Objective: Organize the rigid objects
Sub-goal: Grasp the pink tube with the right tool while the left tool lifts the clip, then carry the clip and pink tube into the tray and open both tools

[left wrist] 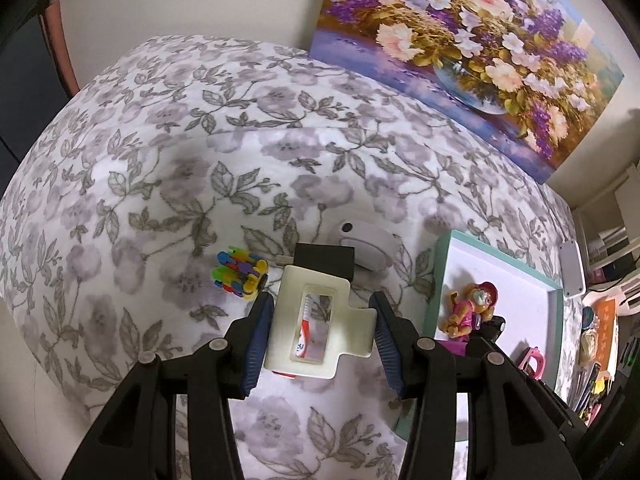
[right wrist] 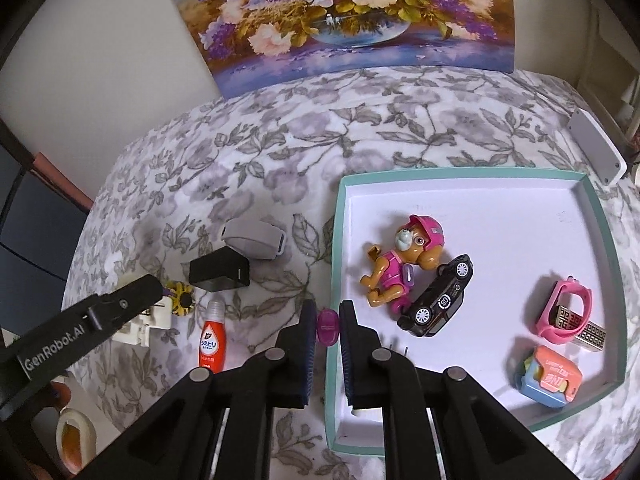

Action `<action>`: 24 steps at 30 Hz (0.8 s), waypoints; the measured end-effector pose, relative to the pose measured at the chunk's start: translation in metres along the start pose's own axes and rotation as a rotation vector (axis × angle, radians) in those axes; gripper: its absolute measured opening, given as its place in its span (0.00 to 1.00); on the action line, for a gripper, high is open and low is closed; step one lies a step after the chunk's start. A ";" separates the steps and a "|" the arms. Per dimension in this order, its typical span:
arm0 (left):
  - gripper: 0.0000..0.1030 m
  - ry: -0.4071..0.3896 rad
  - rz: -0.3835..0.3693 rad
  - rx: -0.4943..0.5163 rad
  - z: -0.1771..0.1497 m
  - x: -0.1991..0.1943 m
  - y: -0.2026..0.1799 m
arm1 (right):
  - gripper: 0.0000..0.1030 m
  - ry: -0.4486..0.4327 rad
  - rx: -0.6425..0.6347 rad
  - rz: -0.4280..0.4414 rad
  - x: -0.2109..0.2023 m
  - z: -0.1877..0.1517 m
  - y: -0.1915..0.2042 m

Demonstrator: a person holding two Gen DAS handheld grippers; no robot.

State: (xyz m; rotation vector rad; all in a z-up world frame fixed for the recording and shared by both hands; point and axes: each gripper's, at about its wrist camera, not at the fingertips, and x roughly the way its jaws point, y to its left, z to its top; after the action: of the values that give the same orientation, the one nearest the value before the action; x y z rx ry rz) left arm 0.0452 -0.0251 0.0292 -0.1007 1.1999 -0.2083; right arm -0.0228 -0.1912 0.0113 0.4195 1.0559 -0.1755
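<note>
- Two grippers near shallow teal-rimmed white tray (right wrist: pixel 336 248).
- Left gripper (left wrist: pixel 320 322): spread wide around cream plastic windowed frame (left wrist: pixel 316 320), left of tray.
- Right gripper (right wrist: pixel 326 328): clenched on small magenta oval piece (right wrist: pixel 328 326), at tray's left rim.

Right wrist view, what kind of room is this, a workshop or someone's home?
Most likely a home, perhaps a bedroom. A floral blanket covers the soft surface, a flower painting leans on the wall behind it, and toys such as a pup figure and a toy car lie in a tray.
</note>
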 end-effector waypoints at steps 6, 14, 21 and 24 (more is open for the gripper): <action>0.49 -0.010 -0.005 0.015 -0.001 -0.003 -0.006 | 0.12 -0.035 0.008 0.025 -0.014 0.002 -0.001; 0.49 -0.031 -0.022 0.088 -0.007 -0.010 -0.030 | 0.12 -0.128 0.082 0.054 -0.049 0.011 -0.026; 0.49 -0.055 -0.042 0.229 -0.023 -0.015 -0.082 | 0.12 -0.222 0.180 -0.062 -0.080 0.016 -0.074; 0.49 -0.040 -0.058 0.292 -0.034 -0.009 -0.106 | 0.12 -0.221 0.216 -0.171 -0.081 0.016 -0.099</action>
State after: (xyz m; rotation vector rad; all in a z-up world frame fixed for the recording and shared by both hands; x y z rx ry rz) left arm -0.0007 -0.1254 0.0455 0.1154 1.1155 -0.4276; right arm -0.0825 -0.2928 0.0637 0.4927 0.8575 -0.4809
